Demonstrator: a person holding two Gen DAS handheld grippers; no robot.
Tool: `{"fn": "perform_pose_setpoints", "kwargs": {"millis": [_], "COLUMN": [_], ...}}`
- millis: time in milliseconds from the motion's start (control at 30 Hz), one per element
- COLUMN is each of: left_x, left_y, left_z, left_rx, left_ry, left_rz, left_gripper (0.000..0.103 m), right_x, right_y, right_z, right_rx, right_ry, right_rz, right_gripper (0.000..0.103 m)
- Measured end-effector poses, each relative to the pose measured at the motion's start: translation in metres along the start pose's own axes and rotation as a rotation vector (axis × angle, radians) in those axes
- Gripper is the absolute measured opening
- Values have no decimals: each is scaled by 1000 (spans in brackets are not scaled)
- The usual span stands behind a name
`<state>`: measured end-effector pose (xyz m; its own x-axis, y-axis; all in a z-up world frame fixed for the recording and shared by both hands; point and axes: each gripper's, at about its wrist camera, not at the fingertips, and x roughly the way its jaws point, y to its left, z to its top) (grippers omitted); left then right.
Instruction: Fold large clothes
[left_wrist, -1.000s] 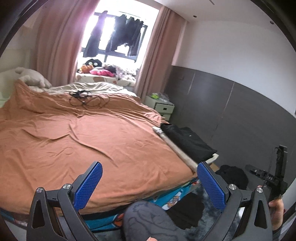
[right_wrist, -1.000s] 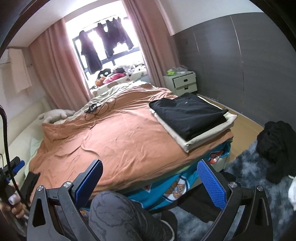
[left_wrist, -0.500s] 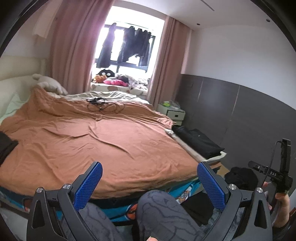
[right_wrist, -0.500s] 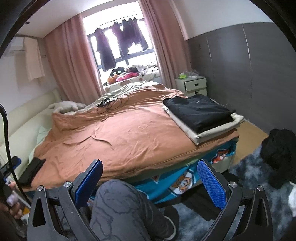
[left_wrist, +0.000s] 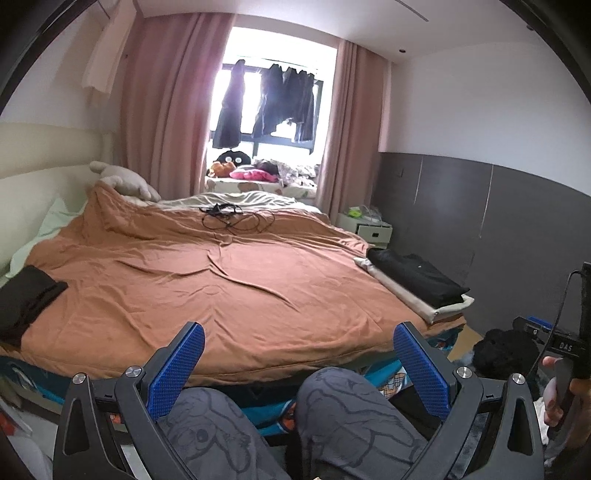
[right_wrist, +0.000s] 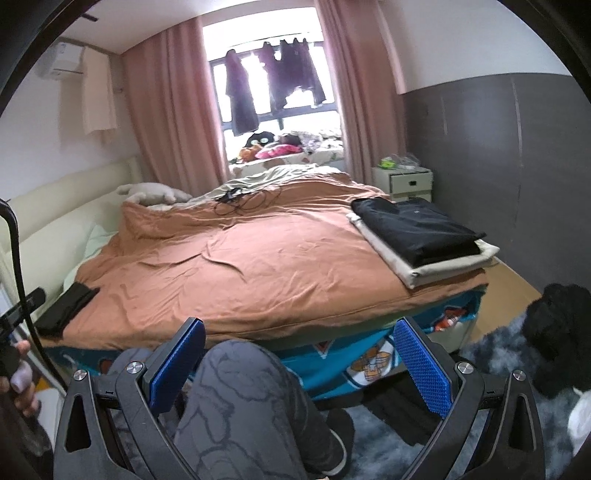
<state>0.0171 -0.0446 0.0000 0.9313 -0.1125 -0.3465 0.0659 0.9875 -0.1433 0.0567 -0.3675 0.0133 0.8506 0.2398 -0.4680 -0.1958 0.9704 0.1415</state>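
Observation:
A folded black garment (left_wrist: 413, 275) lies on a folded beige one (left_wrist: 406, 295) at the bed's right front corner; the stack also shows in the right wrist view (right_wrist: 417, 230). A small dark folded garment (left_wrist: 26, 301) lies at the bed's left edge, seen in the right wrist view too (right_wrist: 66, 306). A dark crumpled garment (right_wrist: 557, 332) lies on the floor at the right. My left gripper (left_wrist: 297, 363) and right gripper (right_wrist: 297, 363) are both open and empty, held low above the person's knees, short of the bed.
An orange-brown cover (left_wrist: 207, 280) spreads over the bed, with black cables (left_wrist: 236, 219) near its far end. A white nightstand (right_wrist: 404, 182) stands by the grey wall. A grey shaggy rug (right_wrist: 491, 365) covers the floor at the right. Clothes hang at the window (left_wrist: 269, 99).
Both grippers have pulled back and lower from the bed, so more of the bed, the person's knees and the dark garment at the left edge now show. Both stay open.

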Motion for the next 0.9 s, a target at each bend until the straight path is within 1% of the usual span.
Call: {"fn": "perform_pose_setpoints", "kwargs": {"millis": [200, 500, 900], "left_x": [2, -3, -6], "left_y": [-2, -7, -8], "left_z": [-2, -3, -3], "left_rx": [18, 52, 55], "left_ry": [-6, -21, -27], "left_rz": [13, 42, 46], "left_gripper": [102, 102, 102], "right_x": [2, 3, 4], "right_y": [6, 8, 9], "right_z": [-2, -2, -2], "right_rx": [-15, -2, 2], "right_ry": [-6, -8, -14], "right_rz": [-7, -3, -5], "right_gripper": [102, 102, 102]}}
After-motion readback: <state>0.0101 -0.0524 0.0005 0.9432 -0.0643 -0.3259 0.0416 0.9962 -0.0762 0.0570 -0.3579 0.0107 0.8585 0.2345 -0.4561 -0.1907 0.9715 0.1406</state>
